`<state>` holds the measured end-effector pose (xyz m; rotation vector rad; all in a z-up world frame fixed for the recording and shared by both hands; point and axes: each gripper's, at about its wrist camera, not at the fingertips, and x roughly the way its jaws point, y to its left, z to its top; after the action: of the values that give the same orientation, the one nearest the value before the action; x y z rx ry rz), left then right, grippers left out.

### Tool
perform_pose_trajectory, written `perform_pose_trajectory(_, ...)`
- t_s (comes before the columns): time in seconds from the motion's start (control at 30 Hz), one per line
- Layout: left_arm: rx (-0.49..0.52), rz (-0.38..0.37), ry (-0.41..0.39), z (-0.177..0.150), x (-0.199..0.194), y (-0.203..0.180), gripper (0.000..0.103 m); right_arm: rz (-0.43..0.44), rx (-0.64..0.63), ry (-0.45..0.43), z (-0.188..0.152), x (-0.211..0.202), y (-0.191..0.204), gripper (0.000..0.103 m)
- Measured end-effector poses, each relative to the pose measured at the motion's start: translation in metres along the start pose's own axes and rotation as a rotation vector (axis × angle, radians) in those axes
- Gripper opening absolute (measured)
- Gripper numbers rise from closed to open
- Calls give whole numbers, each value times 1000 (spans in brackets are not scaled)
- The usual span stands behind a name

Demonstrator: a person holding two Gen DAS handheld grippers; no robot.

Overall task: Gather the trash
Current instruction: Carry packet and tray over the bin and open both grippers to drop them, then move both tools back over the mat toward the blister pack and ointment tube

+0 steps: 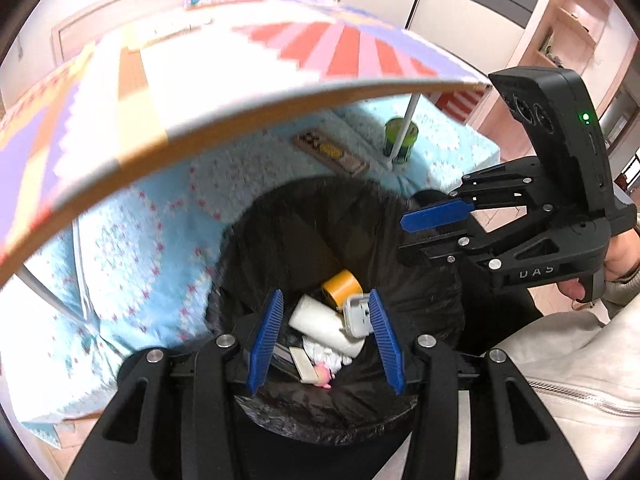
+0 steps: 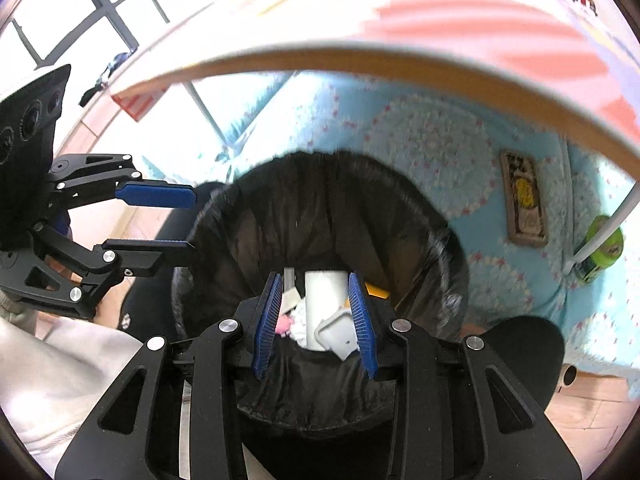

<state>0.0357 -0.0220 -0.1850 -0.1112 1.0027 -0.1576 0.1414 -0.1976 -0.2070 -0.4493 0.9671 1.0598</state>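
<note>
Both grippers, left and right, hang parted and empty above black-lined bin holding trash; green can remains on blue blanket.

The bench edge is smeared with motion blur in both views, its coloured pattern unreadable, and it hides most of the blue patterned bed cover behind it. A bench leg crosses the green can, whose label is too blurred to read. The print on the flat brown packet beside it cannot be made out. Inside the black-lined bin, the left tongs cover part of the white roll and the grey piece; the yellow tape roll is half hidden. The crumpled white and pink scraps are too small to identify. The hand holding the right tongs is cut off at the picture's edge.
</note>
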Motion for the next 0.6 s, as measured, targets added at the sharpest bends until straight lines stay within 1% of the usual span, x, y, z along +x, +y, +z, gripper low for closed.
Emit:
perform_pose_trajectory(0.37,46,45,-103,26,-40,6,43,-22,-58,-105,26,-37,6,35)
perform_pose_trajectory(0.6,98,84,-169,47,-63,8,43,-34,-87,-163,43,-59,8,35)
